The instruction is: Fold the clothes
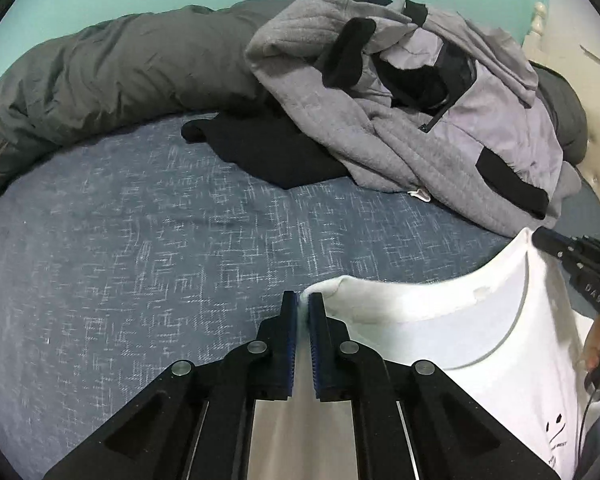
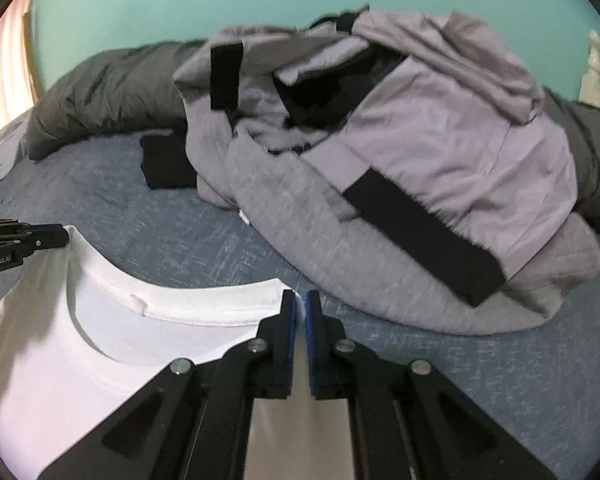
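A white T-shirt [image 1: 480,344] with a small black print hangs by its shoulders above the bed, its neck opening facing the cameras. My left gripper [image 1: 303,300] is shut on one shoulder edge of the shirt, white cloth pinched between the blue pads. In the right wrist view the same T-shirt [image 2: 100,344] stretches to the left, and my right gripper [image 2: 300,300] is shut on its other shoulder edge. Each gripper shows in the other's view: the right gripper [image 1: 540,238] at the far right, the left gripper [image 2: 62,236] at the far left.
A pile of grey clothes [image 1: 420,120] with black trim lies at the back right of the blue patterned bed sheet [image 1: 140,240]. A black garment [image 1: 268,148] lies beside it. A rolled dark grey duvet [image 1: 100,76] lines the teal wall. A hand [image 1: 598,340] shows at right.
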